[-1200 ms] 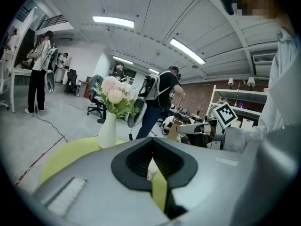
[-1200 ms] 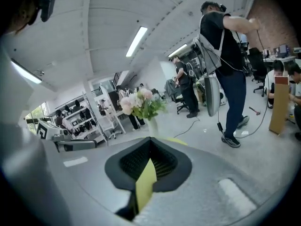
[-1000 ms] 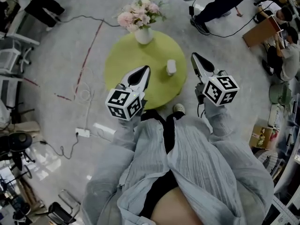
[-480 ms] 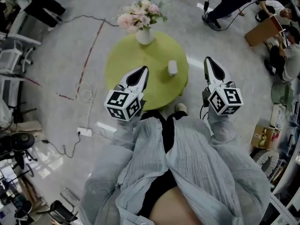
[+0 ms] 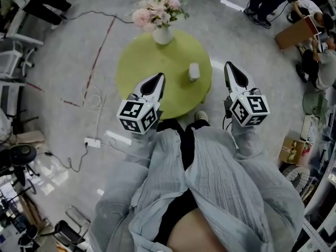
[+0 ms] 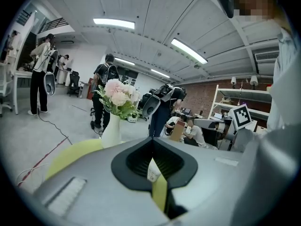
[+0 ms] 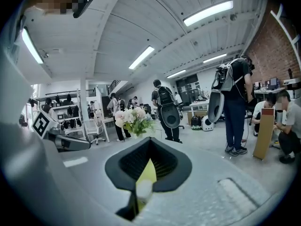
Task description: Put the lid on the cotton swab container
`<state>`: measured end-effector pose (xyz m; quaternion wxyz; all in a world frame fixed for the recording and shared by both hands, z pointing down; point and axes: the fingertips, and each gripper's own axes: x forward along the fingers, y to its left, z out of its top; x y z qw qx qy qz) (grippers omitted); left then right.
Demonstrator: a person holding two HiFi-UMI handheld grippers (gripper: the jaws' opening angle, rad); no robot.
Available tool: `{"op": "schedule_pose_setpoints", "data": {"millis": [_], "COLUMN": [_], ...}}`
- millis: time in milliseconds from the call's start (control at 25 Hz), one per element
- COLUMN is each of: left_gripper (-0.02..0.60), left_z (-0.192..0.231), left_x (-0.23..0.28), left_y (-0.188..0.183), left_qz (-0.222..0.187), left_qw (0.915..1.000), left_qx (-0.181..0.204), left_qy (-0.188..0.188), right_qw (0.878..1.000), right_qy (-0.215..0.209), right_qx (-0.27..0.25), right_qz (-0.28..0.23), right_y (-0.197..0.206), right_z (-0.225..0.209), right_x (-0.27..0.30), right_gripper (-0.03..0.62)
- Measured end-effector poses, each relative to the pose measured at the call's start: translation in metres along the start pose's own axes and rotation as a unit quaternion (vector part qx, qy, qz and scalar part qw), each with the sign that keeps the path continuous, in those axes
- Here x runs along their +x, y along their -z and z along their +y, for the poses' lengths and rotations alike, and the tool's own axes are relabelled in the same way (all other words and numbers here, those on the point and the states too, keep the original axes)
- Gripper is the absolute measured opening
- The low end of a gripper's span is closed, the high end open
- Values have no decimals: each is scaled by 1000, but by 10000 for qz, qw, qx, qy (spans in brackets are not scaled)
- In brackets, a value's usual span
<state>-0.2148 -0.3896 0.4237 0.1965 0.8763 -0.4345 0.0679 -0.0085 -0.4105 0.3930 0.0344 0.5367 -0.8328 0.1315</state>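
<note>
Ahead, container [image 5: 193,71] between left gripper [image 5: 159,77] and right gripper [image 5: 229,66].

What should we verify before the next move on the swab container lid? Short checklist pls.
1. Container found: ok. The cotton swab container stands on the green table, right of centre.
2. Lid found: cannot tell. No separate lid shows, and the container is too small to tell whether a lid already sits on it.
3. Jaws ready to grasp: not ok. Left gripper and right gripper are both shut and empty.
4. Grippers clear of the container: ok. Neither touches it, and the right one hangs beyond the table's edge.
5. Vase out of the way: ok. It stands at the far edge, apart from the container.
</note>
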Motion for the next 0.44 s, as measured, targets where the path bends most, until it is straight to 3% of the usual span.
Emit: {"op": "schedule_pose_setpoints", "data": {"millis": [440], "left_gripper": [16], "left_z": [3], "left_x": [-9], "left_y": [15], "left_qz": [106], "left_qw": [9999], "left_qx": [-85], "left_qy": [-82], "right_qw": [9995], "right_qy": [-147], "right_qx": [78], "right_qz": [266], "right_y": [21], "right_z": [11], "right_x": [10], "right_gripper": [2]}}
